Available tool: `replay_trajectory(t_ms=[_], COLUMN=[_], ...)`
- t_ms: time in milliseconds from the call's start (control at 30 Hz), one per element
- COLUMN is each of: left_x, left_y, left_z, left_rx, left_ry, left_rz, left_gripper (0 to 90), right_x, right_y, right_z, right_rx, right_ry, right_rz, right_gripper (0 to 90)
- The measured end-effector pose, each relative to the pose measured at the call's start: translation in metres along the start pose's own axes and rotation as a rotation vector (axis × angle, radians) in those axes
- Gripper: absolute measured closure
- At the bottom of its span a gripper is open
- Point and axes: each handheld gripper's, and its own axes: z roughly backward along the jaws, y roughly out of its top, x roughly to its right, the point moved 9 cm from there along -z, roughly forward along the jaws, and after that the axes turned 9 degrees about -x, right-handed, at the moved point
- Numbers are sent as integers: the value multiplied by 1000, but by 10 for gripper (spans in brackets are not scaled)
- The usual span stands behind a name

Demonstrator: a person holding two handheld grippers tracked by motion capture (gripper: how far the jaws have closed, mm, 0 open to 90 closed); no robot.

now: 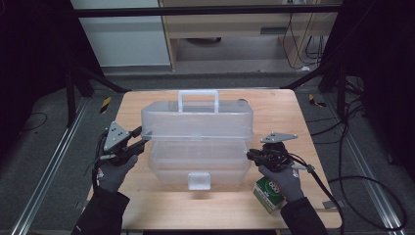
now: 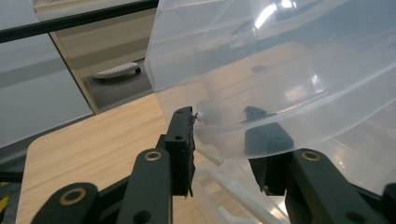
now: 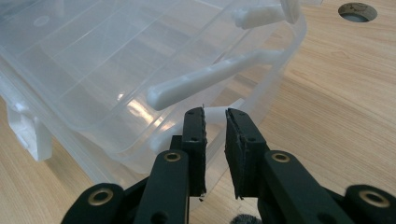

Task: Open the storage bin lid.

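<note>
A clear plastic tiered storage box stands in the middle of the wooden table. Its upper tray, with a white handle, is raised above the lower tub. My left gripper is at the tray's left end. In the left gripper view the tray's curved corner sits between the jaws of my left gripper, with one pad against the wall and the other seen through the plastic. My right gripper is at the tub's right end. In its own view my right gripper has a narrow gap between its jaws, just short of a white link arm.
A small green and white carton lies on the table under my right wrist. A white latch juts from the tub's front. A round hole is cut in the tabletop. Cables trail on the floor at the right.
</note>
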Motion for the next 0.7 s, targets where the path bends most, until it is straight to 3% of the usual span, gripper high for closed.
replay_trajectory(t_ms=[567,633,667,700], left_x=[-16,-16,-19,-20], left_y=[33,34,39,40], left_z=[-9,-10,-12,-12], left_rx=[51,39,54,54], left_ry=[26,30,36,37], left_rz=[44,73,48,49], left_gripper=[650,656,658,659], right_x=[-1,0,0,0], right_y=[0,0,0,0], right_z=[0,0,0,0], right_rx=[0,0,0,-1], right_ry=[-6,-8,-8,-8], right_rz=[-6,-7,-7,-8], right_gripper=[789,790,789,790])
